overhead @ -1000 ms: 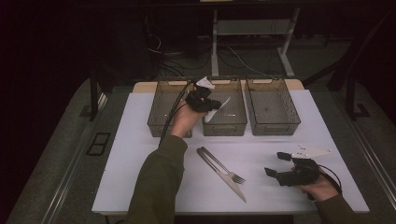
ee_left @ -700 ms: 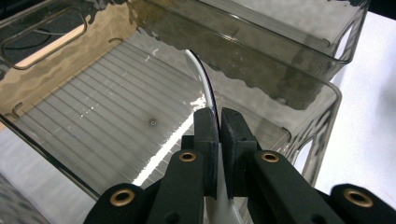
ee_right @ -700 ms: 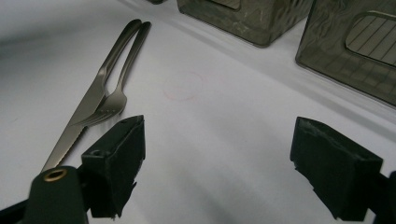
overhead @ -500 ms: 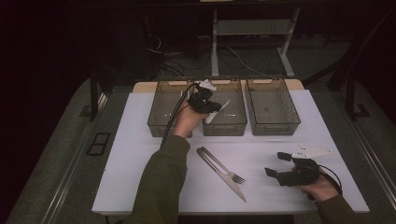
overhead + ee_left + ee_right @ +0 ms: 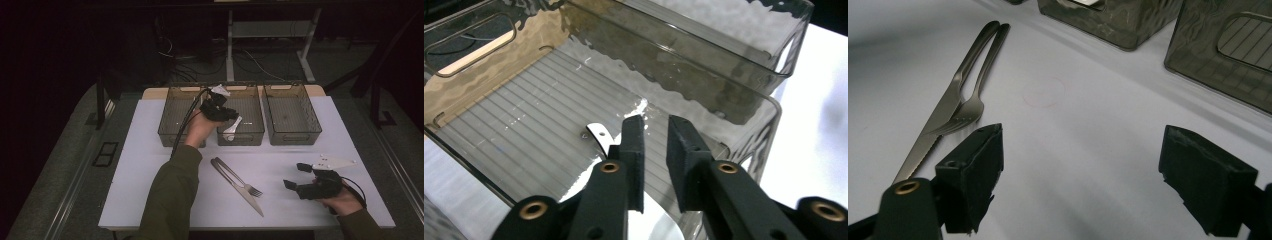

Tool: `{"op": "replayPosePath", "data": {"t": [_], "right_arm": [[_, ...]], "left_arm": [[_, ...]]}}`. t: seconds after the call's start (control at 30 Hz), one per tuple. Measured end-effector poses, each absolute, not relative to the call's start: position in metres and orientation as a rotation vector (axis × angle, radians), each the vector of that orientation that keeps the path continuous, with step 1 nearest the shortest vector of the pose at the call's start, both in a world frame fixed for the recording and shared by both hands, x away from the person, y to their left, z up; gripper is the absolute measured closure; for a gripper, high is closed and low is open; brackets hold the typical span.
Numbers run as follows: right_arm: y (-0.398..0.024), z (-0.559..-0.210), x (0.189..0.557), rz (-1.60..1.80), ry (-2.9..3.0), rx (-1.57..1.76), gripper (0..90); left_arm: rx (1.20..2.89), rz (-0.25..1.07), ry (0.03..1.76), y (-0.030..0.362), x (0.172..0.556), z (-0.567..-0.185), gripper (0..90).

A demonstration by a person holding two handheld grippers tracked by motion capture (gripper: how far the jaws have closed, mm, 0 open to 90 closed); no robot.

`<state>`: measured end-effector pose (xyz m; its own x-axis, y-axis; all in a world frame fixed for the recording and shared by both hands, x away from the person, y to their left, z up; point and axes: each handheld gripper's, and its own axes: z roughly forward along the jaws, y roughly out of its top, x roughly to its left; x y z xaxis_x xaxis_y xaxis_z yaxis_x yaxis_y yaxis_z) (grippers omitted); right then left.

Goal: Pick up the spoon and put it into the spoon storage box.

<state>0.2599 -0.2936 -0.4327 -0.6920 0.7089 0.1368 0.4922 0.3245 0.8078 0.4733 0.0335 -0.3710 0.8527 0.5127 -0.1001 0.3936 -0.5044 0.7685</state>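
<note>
My left gripper (image 5: 229,115) hangs over the middle smoky plastic bin (image 5: 242,137). Its jaws have just been opening and stand a little apart, with nothing between the pads (image 5: 634,145). A white plastic spoon (image 5: 233,128) sits just below them inside that bin; in the left gripper view the spoon (image 5: 595,134) shows beside and under the left jaw, over the ribbed bin floor (image 5: 524,125). My right gripper (image 5: 295,176) rests open near the table's front right. A metal knife (image 5: 943,120) and fork (image 5: 971,106) lie side by side to its left.
Three bins stand in a row at the back of the white table (image 5: 150,200): the left bin (image 5: 172,135), the middle one, and the right bin (image 5: 295,137). The knife (image 5: 247,195) and fork (image 5: 240,181) lie near the table's middle front.
The white spoon has dropped slightly from the left jaws toward the floor of the middle bin. Both hands have kept their places.
</note>
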Motion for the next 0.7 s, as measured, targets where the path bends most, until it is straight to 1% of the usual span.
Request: {"op": "replayPosePath", "data": {"t": [0.2, 0.4, 0.53, 0.7], "right_arm": [[-0.294, -0.433, 0.26, 1.297, 2.35, 1.087, 17.9], [-0.293, -0.433, 0.26, 1.296, 2.348, 1.085, 17.9], [-0.293, -0.433, 0.261, 1.297, 2.346, 1.09, 17.9], [-0.293, -0.432, 0.262, 1.294, 2.344, 1.095, 17.9]], "left_arm": [[2.12, 0.162, 0.64, 0.035, 0.465, -0.363, 63.6], [2.12, 0.158, 0.614, 0.039, 0.453, -0.355, 52.7], [2.106, 0.145, 0.598, 0.046, 0.442, -0.351, 46.8], [2.093, 0.144, 0.58, 0.054, 0.426, -0.349, 43.5]]}}
